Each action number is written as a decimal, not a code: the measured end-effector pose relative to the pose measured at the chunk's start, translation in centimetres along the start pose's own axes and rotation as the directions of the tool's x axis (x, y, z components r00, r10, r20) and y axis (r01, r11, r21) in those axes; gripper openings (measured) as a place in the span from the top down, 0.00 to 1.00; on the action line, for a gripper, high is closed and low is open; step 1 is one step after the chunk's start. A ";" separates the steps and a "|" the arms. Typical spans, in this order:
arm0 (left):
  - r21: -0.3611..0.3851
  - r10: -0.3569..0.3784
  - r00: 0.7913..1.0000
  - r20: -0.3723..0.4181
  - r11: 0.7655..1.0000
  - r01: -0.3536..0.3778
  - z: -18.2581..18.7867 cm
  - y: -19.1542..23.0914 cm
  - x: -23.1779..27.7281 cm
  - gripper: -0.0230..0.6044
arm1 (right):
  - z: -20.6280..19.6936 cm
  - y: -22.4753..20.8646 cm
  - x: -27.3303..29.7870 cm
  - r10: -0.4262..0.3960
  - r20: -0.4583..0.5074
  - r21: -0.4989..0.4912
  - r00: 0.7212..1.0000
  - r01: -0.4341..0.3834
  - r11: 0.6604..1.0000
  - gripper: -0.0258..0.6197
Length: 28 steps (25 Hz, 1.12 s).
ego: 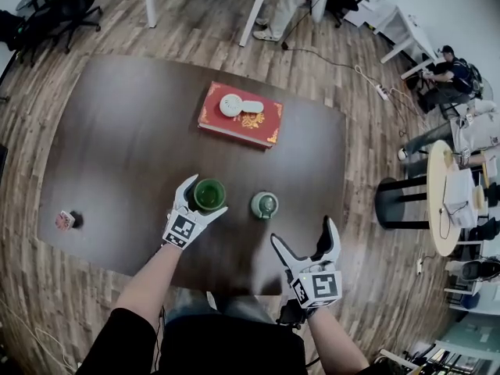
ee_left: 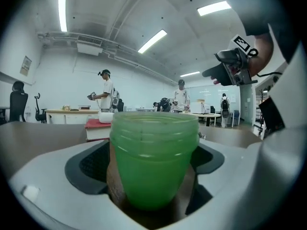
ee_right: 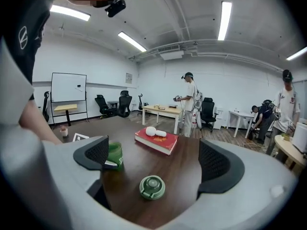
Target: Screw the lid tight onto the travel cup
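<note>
Your left gripper (ego: 205,197) has its jaws spread wide around the green travel cup (ego: 209,194), one pad on each side. The pads flank the cup wall closely, but no firm squeeze shows. The cup stands upright in the near half of the surface (ego: 117,147), its threaded mouth uncovered, and it looks empty inside. Your right gripper (ego: 305,233) is open and holds nothing, hanging over the near edge. The green lid (ego: 265,205) lies flat on the surface just right of the cup, apart from it and ahead of the right gripper's jaws. Toward the far edge lies a red book (ego: 215,116) with two white objects (ego: 231,105) on its cover.
</note>
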<state>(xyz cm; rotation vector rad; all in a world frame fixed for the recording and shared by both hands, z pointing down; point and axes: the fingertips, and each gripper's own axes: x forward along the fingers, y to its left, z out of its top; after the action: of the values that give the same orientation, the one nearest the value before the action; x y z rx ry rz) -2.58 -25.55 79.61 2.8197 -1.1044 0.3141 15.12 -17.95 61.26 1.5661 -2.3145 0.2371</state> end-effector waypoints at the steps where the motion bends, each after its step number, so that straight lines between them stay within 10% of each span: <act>1: 0.000 -0.005 1.000 0.002 1.000 0.005 0.0 -0.1 0.4 0.21 | -1.4 -0.1 0.9 0.005 -0.024 0.007 1.000 -0.005 1.000 0.03; 13: -0.003 -0.062 0.998 0.006 0.998 0.062 0.1 -0.7 2.3 0.31 | -18.2 -0.5 11.7 0.038 -0.363 0.034 0.931 -0.028 0.999 0.05; 28: -0.009 -0.070 0.998 0.009 0.998 0.070 0.2 -0.6 2.2 0.32 | -21.2 -0.2 14.9 -0.035 -0.352 0.030 0.935 0.049 0.998 0.19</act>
<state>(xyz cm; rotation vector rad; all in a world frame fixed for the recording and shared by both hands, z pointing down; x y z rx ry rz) -0.54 -26.56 79.86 2.8463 -1.0034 0.2894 14.11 -24.11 86.41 1.4511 -2.0077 0.5097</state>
